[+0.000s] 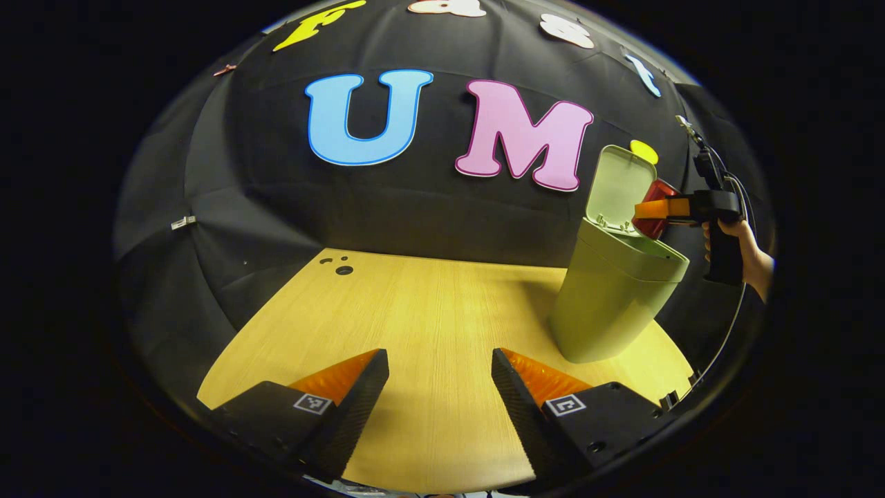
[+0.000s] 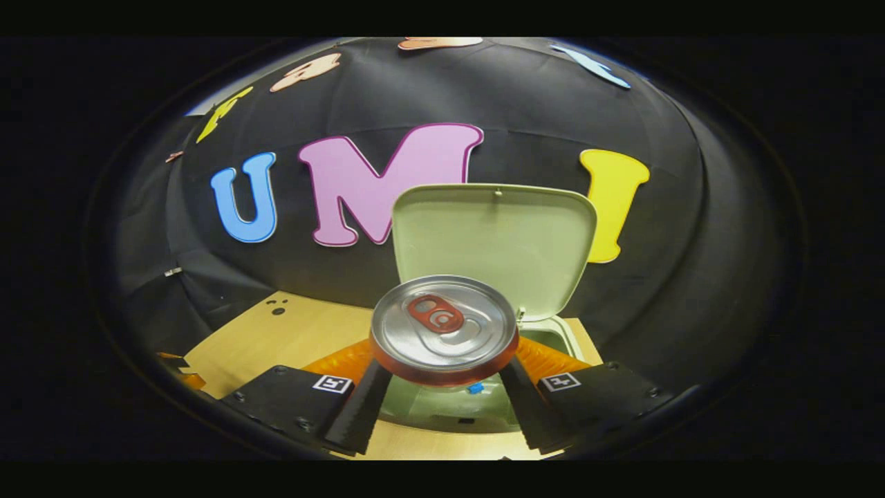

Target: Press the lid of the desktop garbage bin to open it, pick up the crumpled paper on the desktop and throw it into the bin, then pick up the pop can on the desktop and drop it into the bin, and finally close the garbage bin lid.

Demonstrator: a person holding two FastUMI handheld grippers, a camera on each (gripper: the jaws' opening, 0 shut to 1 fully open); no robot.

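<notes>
A pale green garbage bin point(image 1: 612, 297) stands at the right of the wooden desktop point(image 1: 429, 318), its lid point(image 1: 619, 188) swung up and open. In the left gripper view the right gripper point(image 1: 653, 211) holds a red pop can point(image 1: 655, 207) over the bin's opening, with a hand point(image 1: 750, 256) on its handle. In the right gripper view the pop can point(image 2: 444, 328) shows its silver top between my right gripper's fingers point(image 2: 442, 398), which press on both sides; below it lies the bin's open mouth point(image 2: 449, 408), behind it the raised lid point(image 2: 494, 235). My left gripper point(image 1: 440, 377) hangs open over the bare desktop.
Several small dark holes point(image 1: 339, 265) mark the desktop's far left corner. Black cloth walls close in the booth behind and on both sides. A cable point(image 1: 726, 332) hangs from the right gripper past the desk's right edge.
</notes>
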